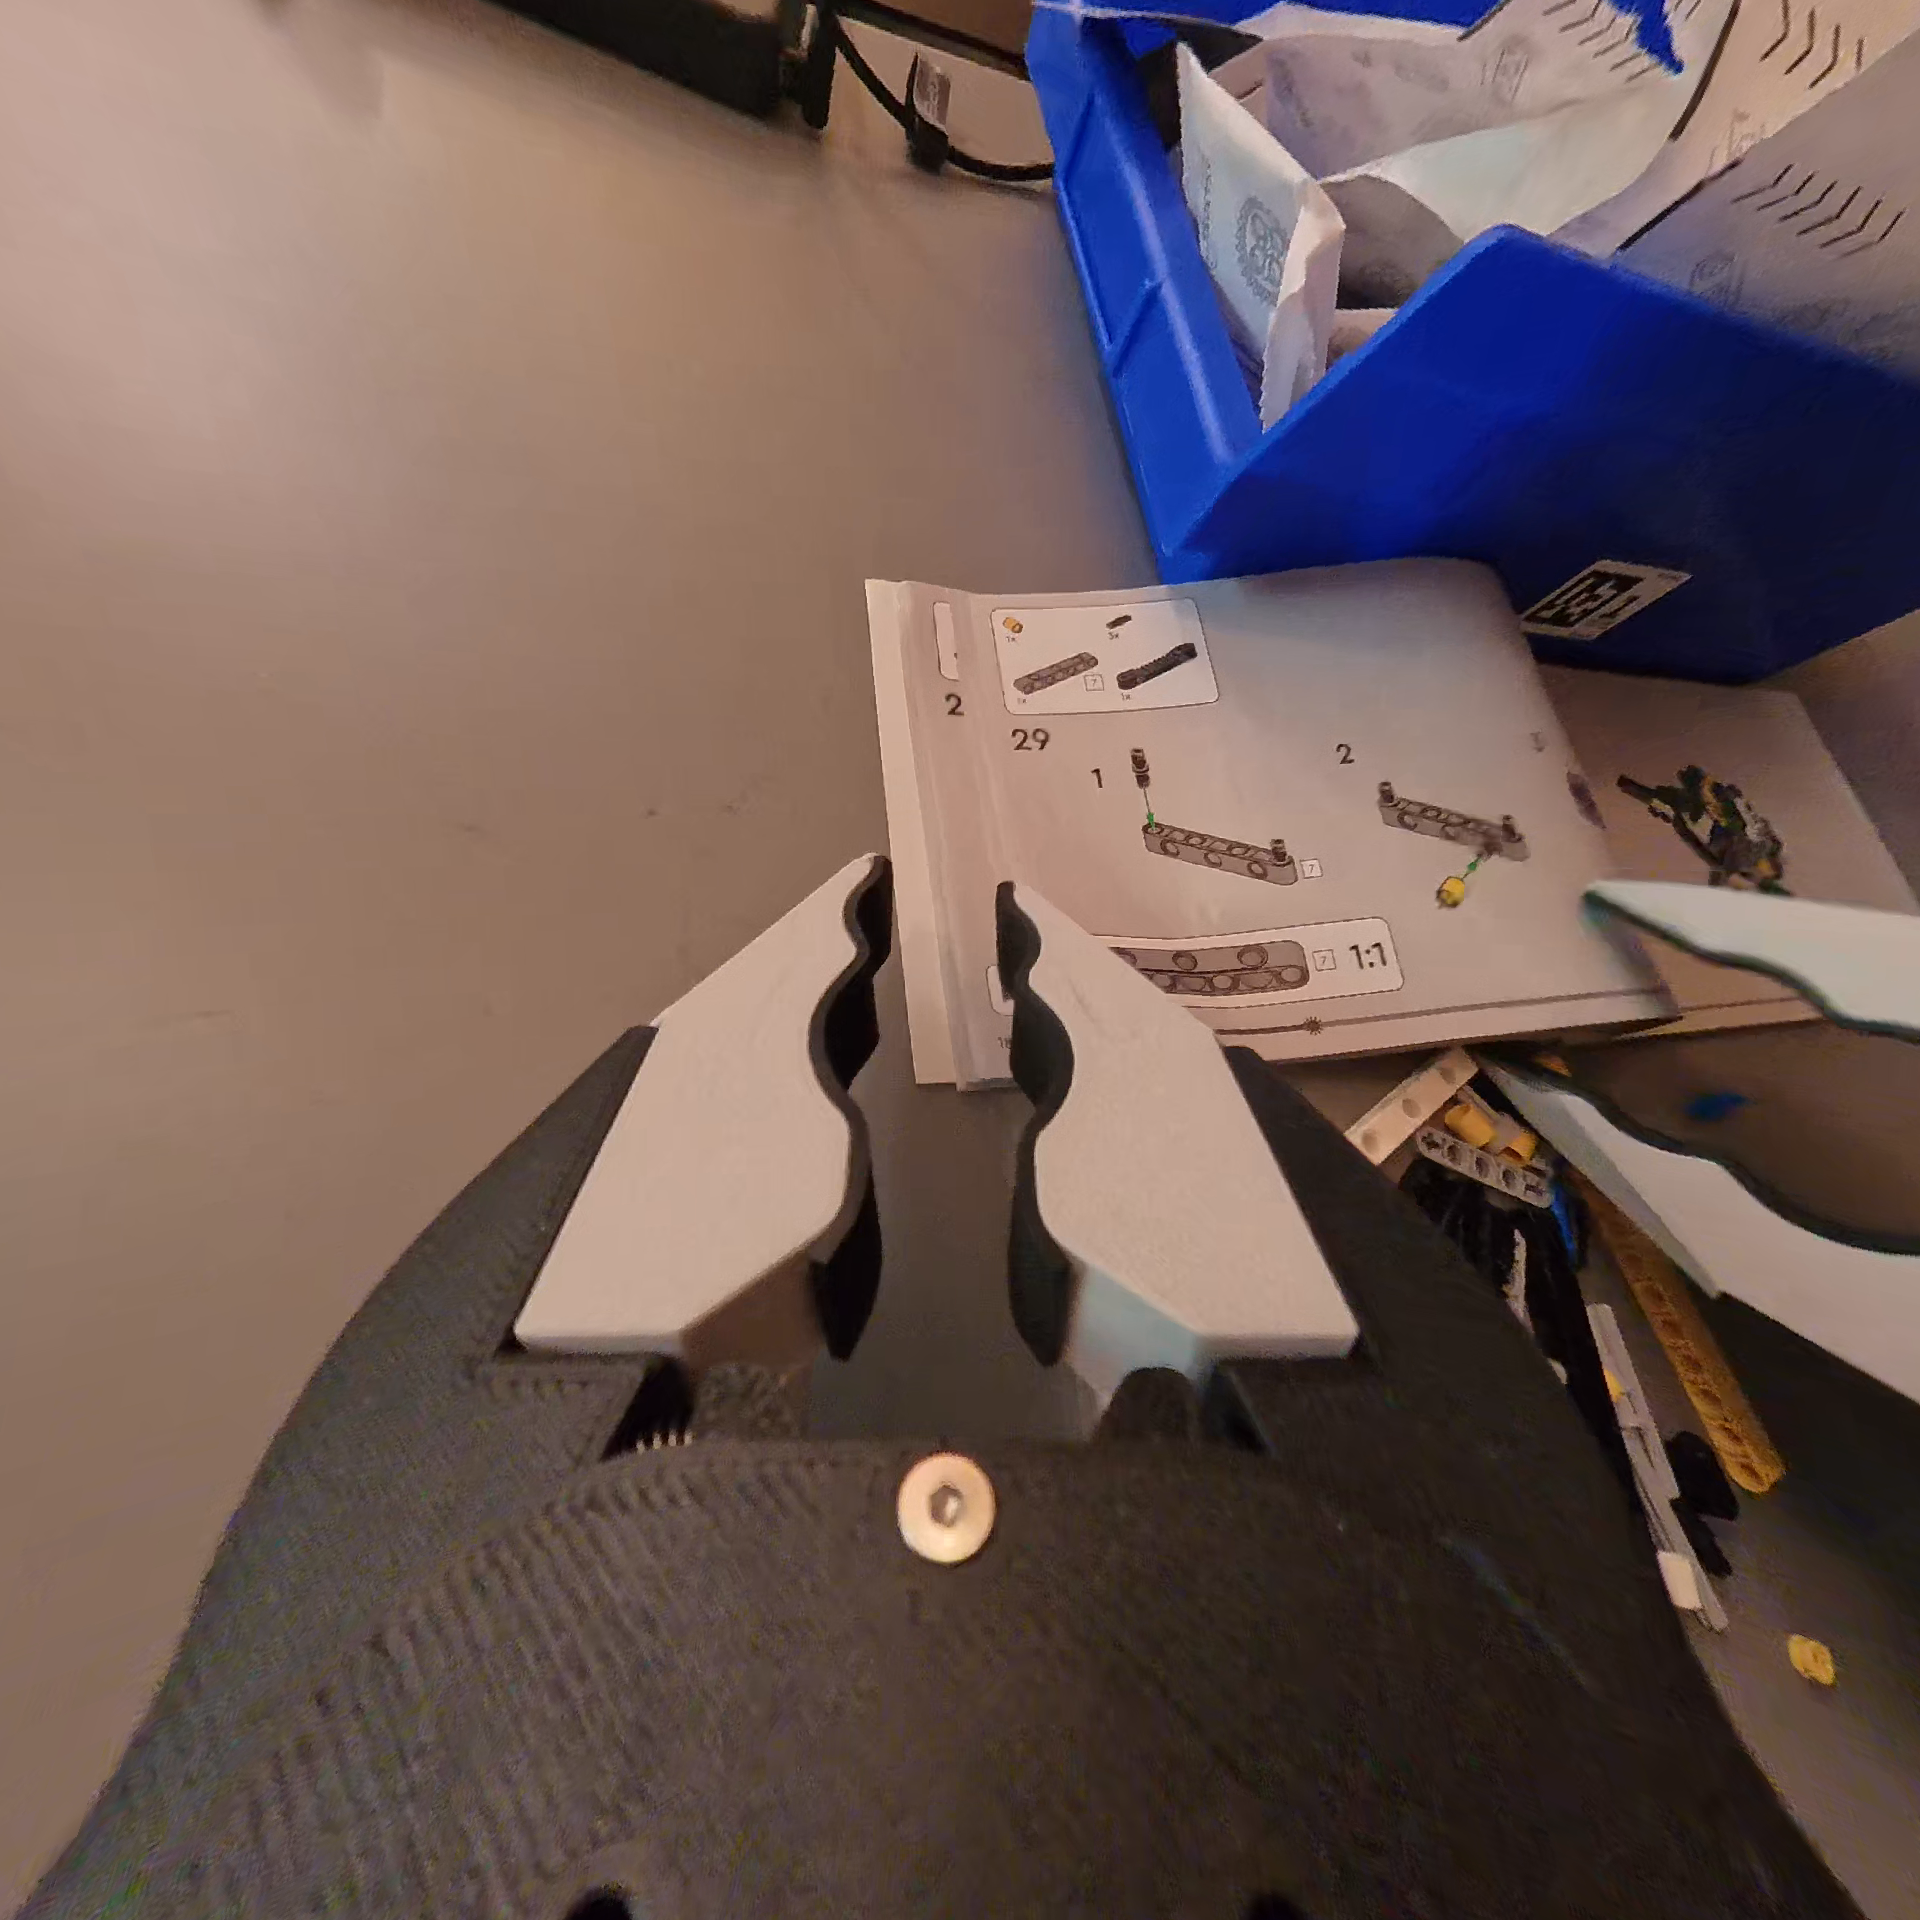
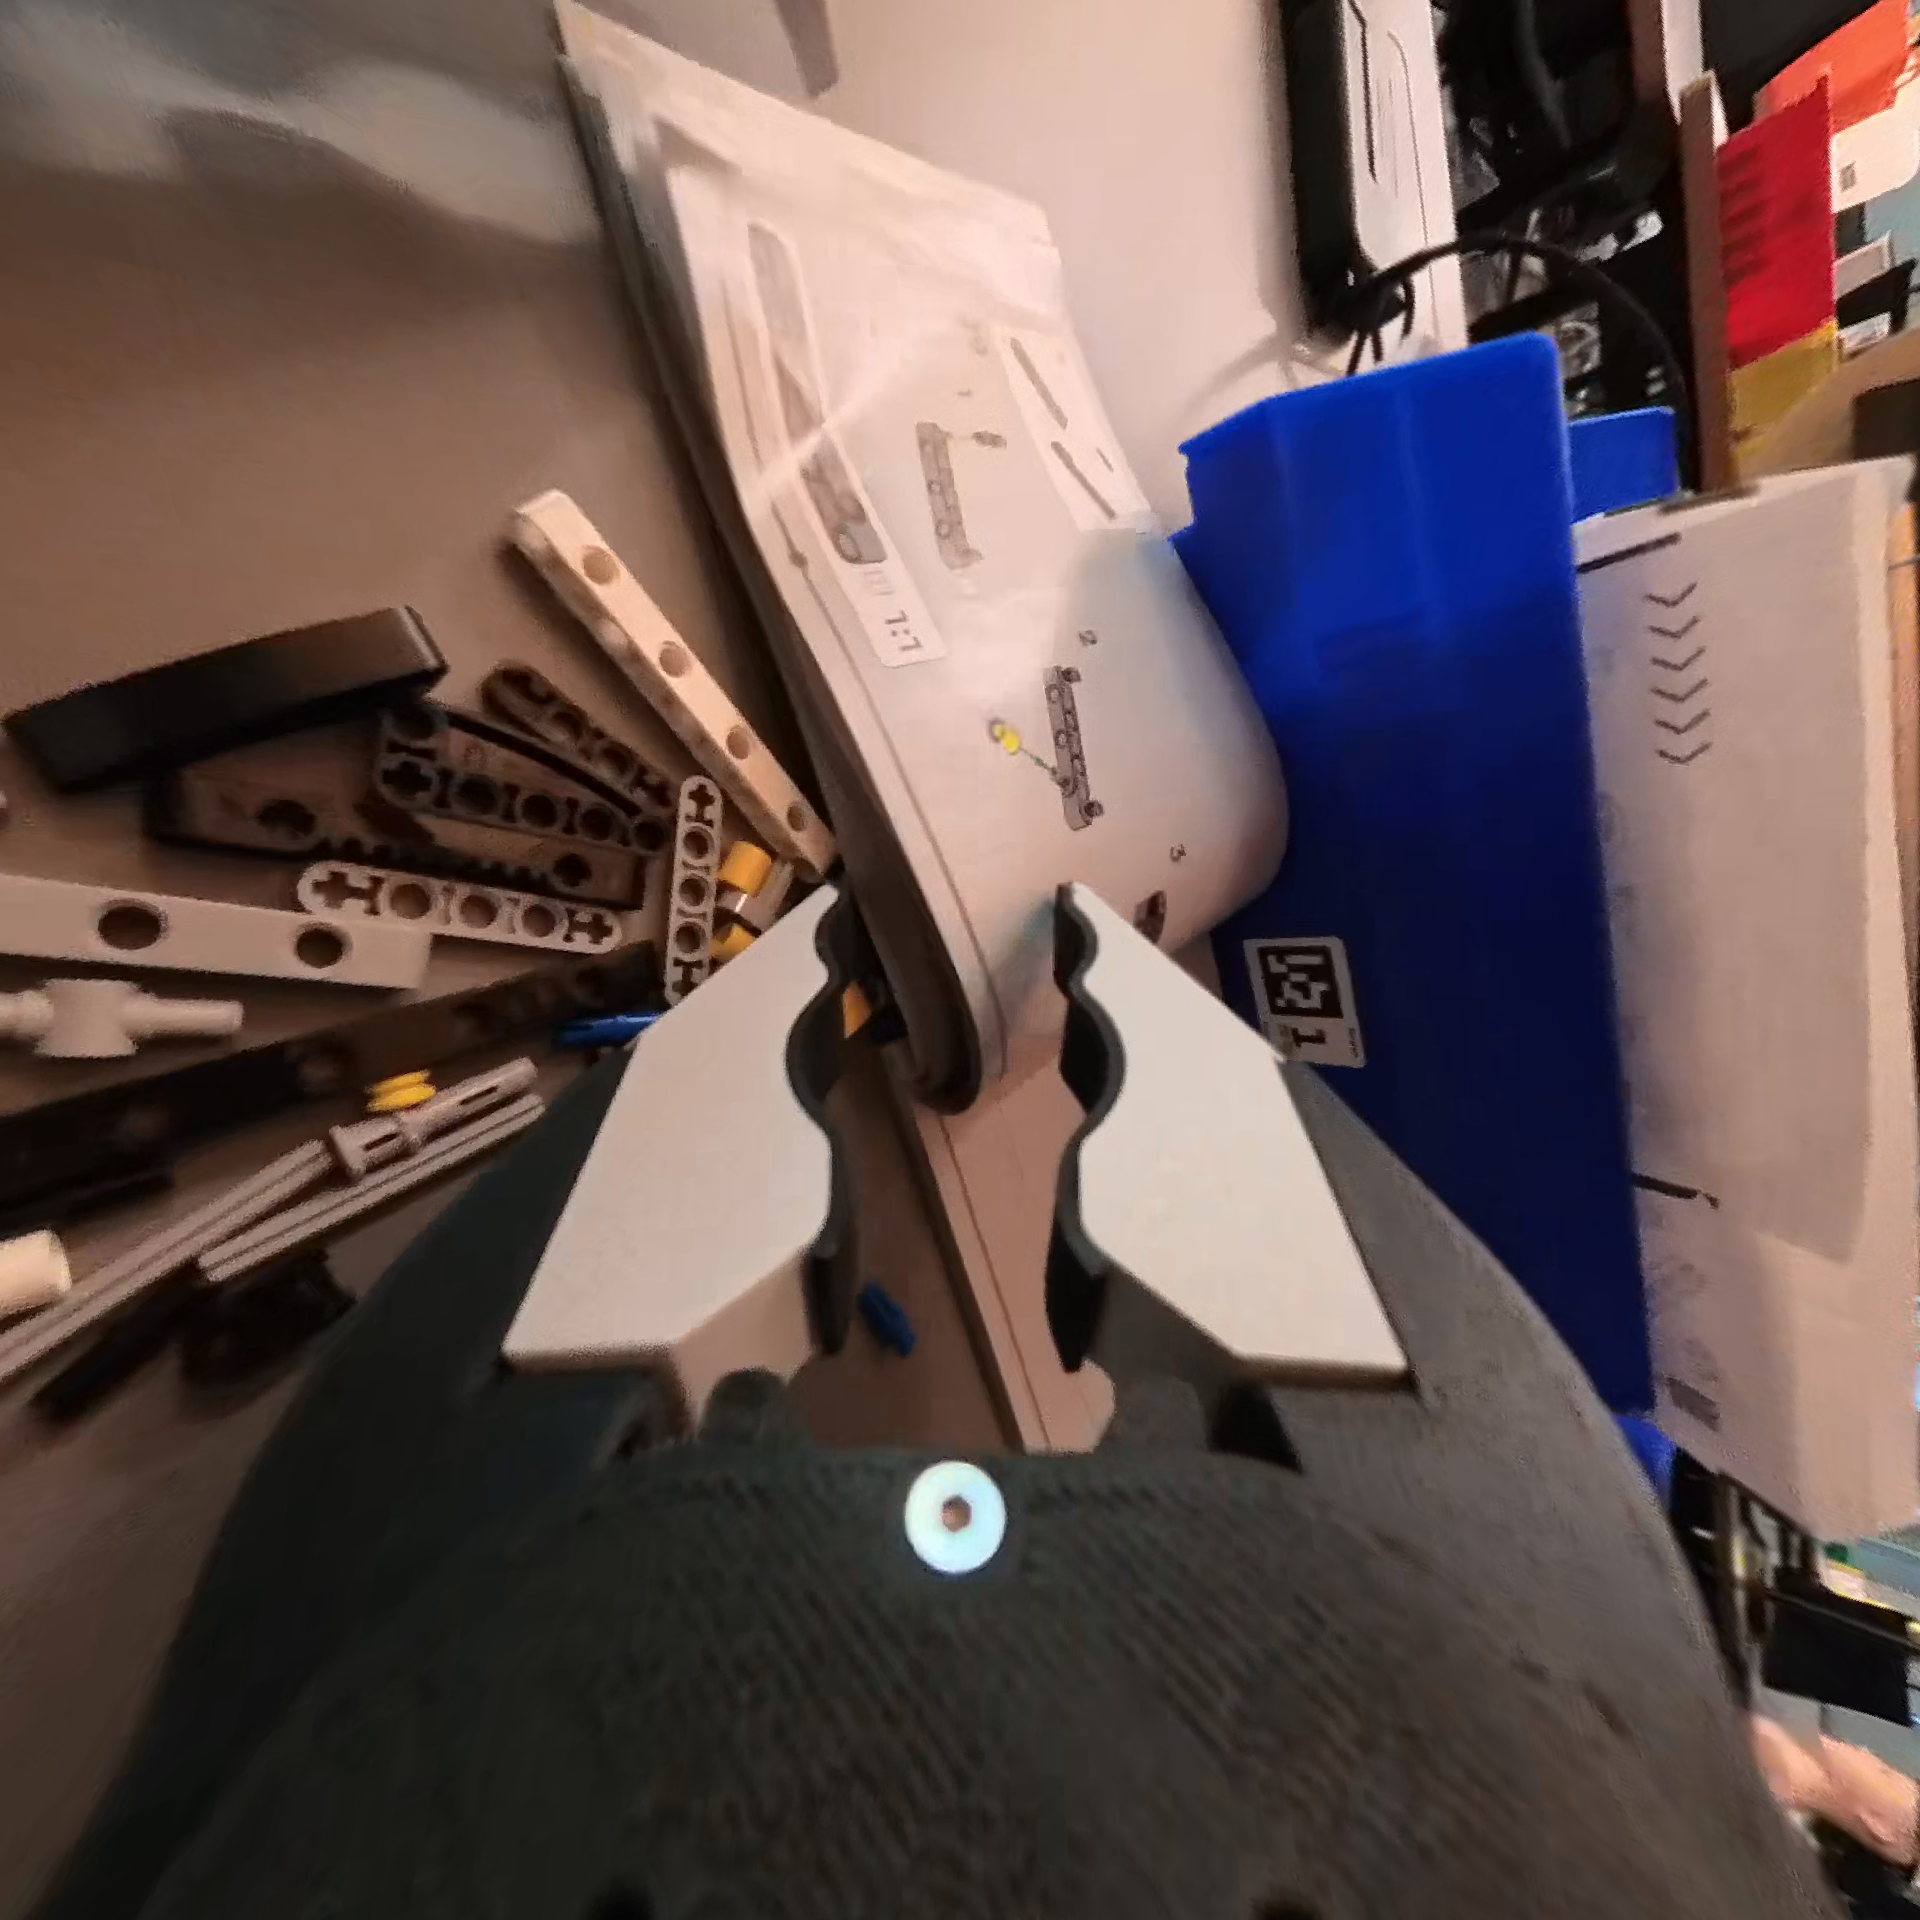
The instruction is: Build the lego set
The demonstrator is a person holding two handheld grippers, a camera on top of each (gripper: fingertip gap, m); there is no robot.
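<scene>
The open instruction booklet (image 1: 1247,810) lies on the grey table in front of the blue bin (image 1: 1507,447). My left gripper (image 1: 940,904) is open and empty, at the booklet's left edge. A pile of lego beams (image 2: 499,790), black, white and grey, lies left of the booklet, with grey axles (image 2: 312,1174) and a yellow bush (image 2: 400,1091). My right gripper (image 2: 951,904) is open, and the booklet's (image 2: 935,623) curled page edge lies between its fingers. The right gripper's fingers (image 1: 1766,956) also show at the right of the left wrist view, above the pile (image 1: 1486,1153).
The blue bin (image 2: 1434,727) holds white paper bags (image 1: 1278,270) and carries a black-and-white marker tag (image 2: 1304,997). A long yellow beam (image 1: 1694,1371) and a small yellow piece (image 1: 1813,1659) lie near the pile. Black cables (image 1: 935,135) lie at the table's far edge.
</scene>
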